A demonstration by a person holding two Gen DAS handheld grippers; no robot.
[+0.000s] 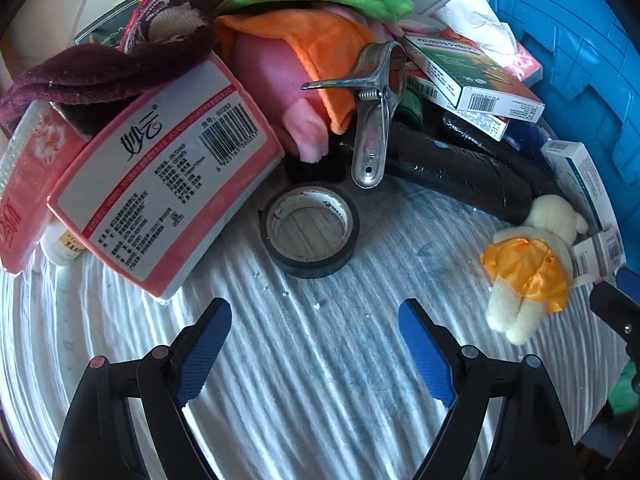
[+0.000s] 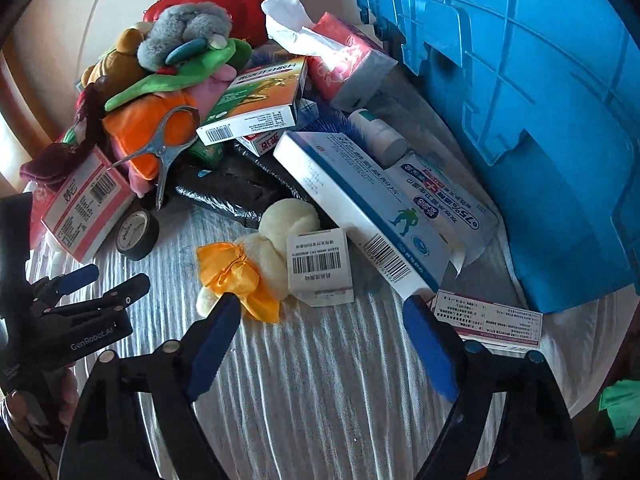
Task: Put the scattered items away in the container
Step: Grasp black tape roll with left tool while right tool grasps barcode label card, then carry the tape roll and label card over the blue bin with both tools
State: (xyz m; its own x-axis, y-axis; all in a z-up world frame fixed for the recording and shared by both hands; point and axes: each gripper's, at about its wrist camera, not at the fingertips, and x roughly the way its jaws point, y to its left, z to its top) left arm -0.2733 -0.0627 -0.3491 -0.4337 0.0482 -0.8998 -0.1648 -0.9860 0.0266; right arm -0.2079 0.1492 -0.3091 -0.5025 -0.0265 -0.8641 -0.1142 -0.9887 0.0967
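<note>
White ribbed cloth covers the counter [image 1: 320, 360] beneath me, and nearly everything I am meant to tidy is heaped on it beside the big blue container [image 2: 540, 120], which stands at the right edge of the pile. My left gripper [image 1: 316, 344] hangs with its jaws apart and empty over bare cloth, just short of a roll of black tape [image 1: 310, 236] lying flat. My right gripper [image 2: 322, 340] is likewise spread and holds nothing; a small white plush toy in a yellow cape [image 2: 260, 256] lies just ahead of its left fingertip, with a barcode tag [image 2: 320, 266] resting against it. Behind them sit a pink tissue pack [image 1: 160, 184], a metal clip [image 1: 374, 120] leaning on an orange and pink soft toy [image 1: 304, 64], a long white and blue box [image 2: 360, 208], a green and white box [image 2: 256, 108], a black plastic bag [image 1: 460, 168], a dark red sock [image 1: 80, 76] and a red case [image 2: 224, 0] at the back. I cannot see inside the container, so I cannot say whether anything is in it. By my reading the job has barely begun: almost the whole pile is left to move.
</note>
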